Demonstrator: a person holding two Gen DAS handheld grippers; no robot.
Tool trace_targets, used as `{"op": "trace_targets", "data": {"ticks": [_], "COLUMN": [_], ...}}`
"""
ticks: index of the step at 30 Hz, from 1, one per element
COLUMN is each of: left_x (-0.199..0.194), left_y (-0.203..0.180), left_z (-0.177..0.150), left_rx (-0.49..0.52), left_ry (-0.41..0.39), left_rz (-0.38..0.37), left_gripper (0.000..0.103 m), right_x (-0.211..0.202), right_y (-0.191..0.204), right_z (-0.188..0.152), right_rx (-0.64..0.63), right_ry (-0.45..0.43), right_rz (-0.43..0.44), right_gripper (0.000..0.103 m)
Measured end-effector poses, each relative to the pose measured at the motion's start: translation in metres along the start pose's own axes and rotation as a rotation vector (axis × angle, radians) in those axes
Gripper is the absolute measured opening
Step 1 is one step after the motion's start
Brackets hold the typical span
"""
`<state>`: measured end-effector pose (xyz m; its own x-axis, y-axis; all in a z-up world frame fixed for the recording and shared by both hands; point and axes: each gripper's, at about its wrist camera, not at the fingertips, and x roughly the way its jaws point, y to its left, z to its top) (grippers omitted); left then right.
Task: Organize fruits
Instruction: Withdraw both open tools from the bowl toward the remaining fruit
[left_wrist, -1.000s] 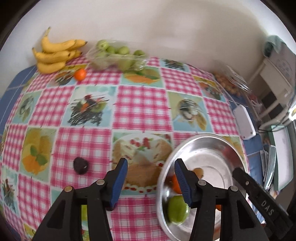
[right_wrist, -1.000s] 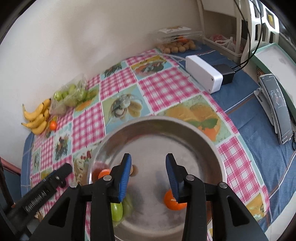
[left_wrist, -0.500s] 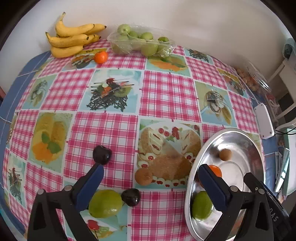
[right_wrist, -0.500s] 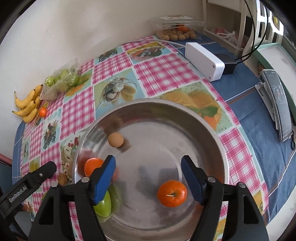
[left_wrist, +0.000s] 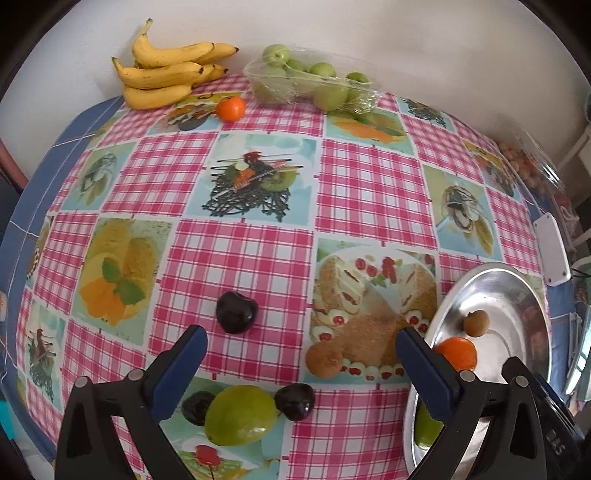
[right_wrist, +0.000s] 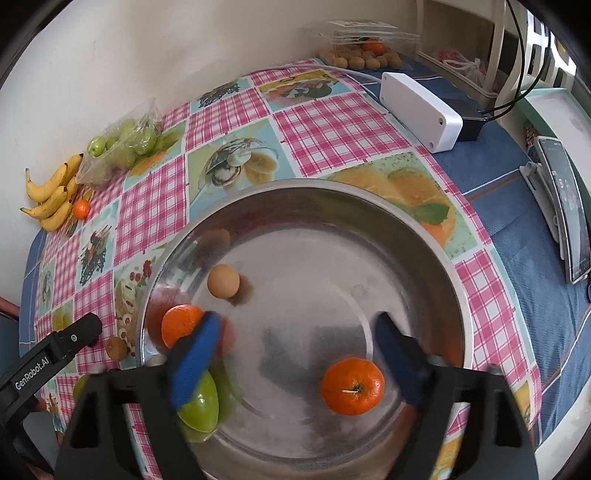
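So both grippers are spread wide right now and neither one is gripping anything. The left gripper (left_wrist: 301, 341) hangs over the checkered tablecloth (left_wrist: 236, 254) on the worktop, and its jaws were just opening with nothing between them. Closest under it sits a green apple (left_wrist: 240, 415) with a dark plum on each side, one at (left_wrist: 197, 408) and one at (left_wrist: 294, 401), both touching or nearly touching the apple. A bit further out there's a small brown fruit (left_wrist: 325, 359) on the cake print, and another dark plum (left_wrist: 236, 312) out on the pink checks by itself.

The right gripper (right_wrist: 295, 336) points down into the steel bowl (right_wrist: 369, 206), jaws just finished spreading too, also empty. A mandarin (right_wrist: 352, 386) lies in the bowl near the right jaw, not touched. Over by the left jaw are a green apple (right_wrist: 201, 406) and a second mandarin (right_wrist: 181, 328), partly hidden behind the blue pad. A small tan round fruit (right_wrist: 223, 281) sits further in.

At the far edge against the wall: a bunch of bananas (left_wrist: 166, 74), a lone mandarin (left_wrist: 231, 108) just in front of them, and a clear bag of green fruit (left_wrist: 314, 86). A white box (right_wrist: 421, 110) lies on the blue cloth beyond the bowl.
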<state>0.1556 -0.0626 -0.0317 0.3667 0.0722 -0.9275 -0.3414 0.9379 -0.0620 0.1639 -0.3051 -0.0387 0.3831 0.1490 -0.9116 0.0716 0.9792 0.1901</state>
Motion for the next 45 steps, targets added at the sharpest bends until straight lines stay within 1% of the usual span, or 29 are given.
{"op": "trace_targets", "data": {"ticks": [3,7,13,16,21,25,28,31,36,38,40,42,43,45], "left_x": [0.000,0.001,0.001,-0.002,-0.013,-0.016,-0.019,-0.024,-0.032,-0.033,-0.034,-0.034,-0.034,-0.034], "left_y": [0.002,0.005,0.006,0.007,0.009,0.019,0.028,0.035,0.047,0.051,0.056,0.062,0.065,0.073], "left_z": [0.001,0.001,0.001,0.001,0.001,-0.003,-0.006,-0.006,-0.009,-0.011,-0.014,-0.017,-0.018,-0.020], "left_rx": [0.001,-0.001,-0.003,-0.006,0.004,-0.017,-0.028,-0.015,-0.024,-0.036,-0.057,-0.079,-0.092,-0.109], "left_ry": [0.004,0.008,0.008,0.010,-0.015,-0.007,-0.025,-0.050,-0.069,-0.068,-0.055,-0.047,-0.039,-0.024], "left_rz": [0.017,0.021,0.020,0.006,-0.002,-0.019,-0.025,-0.021,-0.032,-0.007,0.053,0.095,0.110,0.111], "left_gripper": [0.103,0.103,0.103,0.103,0.103,0.103,0.103,0.103,0.103,0.103,0.103,0.103,0.103,0.103], "right_x": [0.000,0.003,0.000,-0.001,-0.006,-0.010,-0.014,-0.017,-0.020,-0.021,-0.022,-0.024,-0.024,-0.026], "right_y": [0.000,0.001,0.001,0.001,0.001,-0.002,-0.002,0.002,0.005,0.006,0.008,0.011,0.012,0.015], "right_z": [0.000,-0.002,0.000,-0.001,-0.005,-0.009,-0.014,-0.019,-0.027,-0.031,-0.034,-0.038,-0.039,-0.042], "right_rx": [-0.007,-0.014,-0.019,-0.025,-0.032,-0.018,-0.019,-0.034,-0.020,-0.021,-0.030,-0.042,-0.045,-0.054], "right_ry": [-0.003,0.009,0.003,-0.001,-0.007,-0.016,-0.019,-0.024,-0.022,-0.024,-0.022,-0.023,-0.024,-0.026], "right_rz": [-0.004,-0.011,-0.011,-0.011,-0.014,-0.002,-0.003,-0.005,0.016,0.013,0.016,0.010,0.009,0.007], "right_gripper": [0.100,0.101,0.101,0.101,0.101,0.101,0.101,0.101,0.101,0.101,0.101,0.101,0.101,0.101]}}
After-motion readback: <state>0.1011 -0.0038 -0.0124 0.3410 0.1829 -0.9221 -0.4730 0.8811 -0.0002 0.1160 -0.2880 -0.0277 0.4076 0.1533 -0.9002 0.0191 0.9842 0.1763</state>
